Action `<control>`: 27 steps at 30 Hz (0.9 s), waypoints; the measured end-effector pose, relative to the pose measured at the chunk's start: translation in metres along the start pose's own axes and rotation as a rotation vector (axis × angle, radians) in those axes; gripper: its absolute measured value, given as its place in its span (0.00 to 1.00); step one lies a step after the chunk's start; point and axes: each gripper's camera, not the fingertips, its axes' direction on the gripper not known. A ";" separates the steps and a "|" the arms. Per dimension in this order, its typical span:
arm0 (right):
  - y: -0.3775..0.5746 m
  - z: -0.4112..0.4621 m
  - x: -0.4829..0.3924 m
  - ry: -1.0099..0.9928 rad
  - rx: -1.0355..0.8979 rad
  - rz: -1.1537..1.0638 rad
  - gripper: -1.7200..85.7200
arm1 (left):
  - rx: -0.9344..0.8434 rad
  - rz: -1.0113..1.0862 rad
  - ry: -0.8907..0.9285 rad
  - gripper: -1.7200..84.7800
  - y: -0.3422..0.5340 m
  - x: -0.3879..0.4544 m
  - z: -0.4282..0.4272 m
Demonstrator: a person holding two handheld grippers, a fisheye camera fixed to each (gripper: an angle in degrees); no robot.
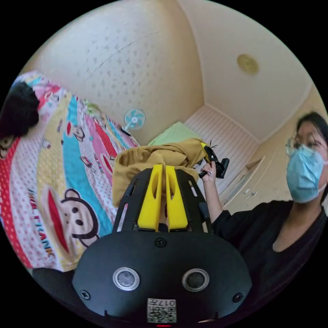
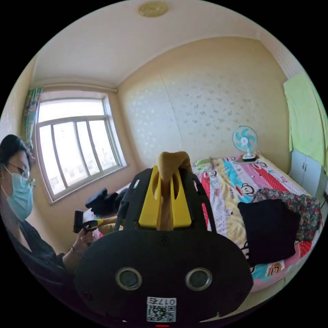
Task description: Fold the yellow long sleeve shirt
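The cartoon-print bed cover (image 2: 235,191) lies smooth at 3 o'clock. The yellow long sleeve shirt (image 1: 150,160) (soft, bunched mustard knit) hangs aloft, with left gripper (image 1: 163,171) and right gripper (image 2: 168,171) each pinching its fabric between yellow plastic jaws.

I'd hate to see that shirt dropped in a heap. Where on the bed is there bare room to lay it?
The bedspread is bare between the fan and the black garment. Near the floral cloth it's crowded. Both claws, left claw and right claw, hold the yellow shirt.
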 end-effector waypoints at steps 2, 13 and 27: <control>0.020 -0.027 0.044 0.053 -0.040 0.087 0.04 | -0.050 0.028 -0.064 0.01 0.012 0.015 -0.013; 0.237 -0.018 0.154 0.466 -0.568 0.625 0.15 | -0.369 -0.291 -0.304 0.11 0.104 -0.025 0.011; 0.200 0.184 0.086 0.269 -0.962 0.046 0.08 | -0.954 0.161 -0.267 0.06 0.098 0.012 0.341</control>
